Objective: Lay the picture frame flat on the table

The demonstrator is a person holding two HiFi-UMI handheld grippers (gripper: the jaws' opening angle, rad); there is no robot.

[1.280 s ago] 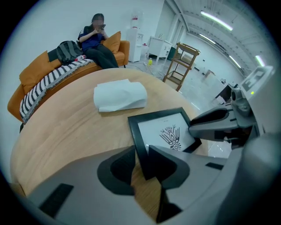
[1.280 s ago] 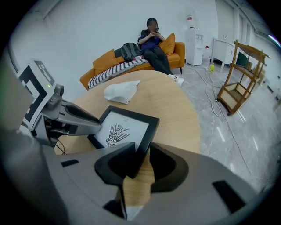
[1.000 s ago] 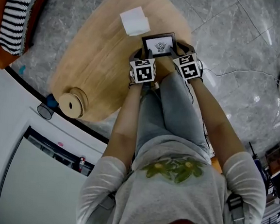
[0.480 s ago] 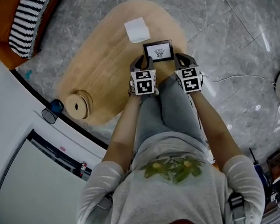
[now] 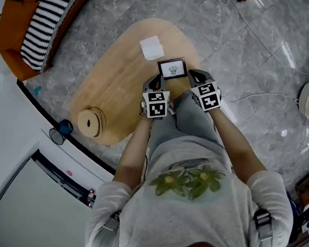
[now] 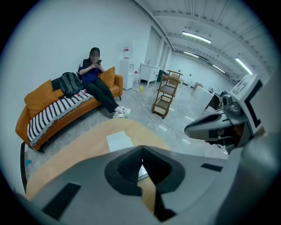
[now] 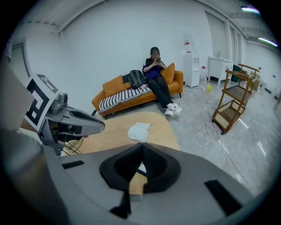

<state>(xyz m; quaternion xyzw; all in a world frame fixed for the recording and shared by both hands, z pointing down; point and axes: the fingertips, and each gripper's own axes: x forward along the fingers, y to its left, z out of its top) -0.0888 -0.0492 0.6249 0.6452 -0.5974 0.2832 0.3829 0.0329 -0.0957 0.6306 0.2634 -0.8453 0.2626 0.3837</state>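
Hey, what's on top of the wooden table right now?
A picture frame lies flat near the table's edge, with a white cloth beyond it and a round wooden piece at the opposite end. The table edge under the left gripper is covered.

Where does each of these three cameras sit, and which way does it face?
Head view: on the person's head, steeply down at the table; shows torso, arms, left gripper, right gripper.
Left gripper view: on the left gripper, along its shut jaws toward the sofa; right gripper at right.
Right gripper view: on the right gripper, likewise; left gripper at left.
Shared: both gripper views see the sofa and white cloth.
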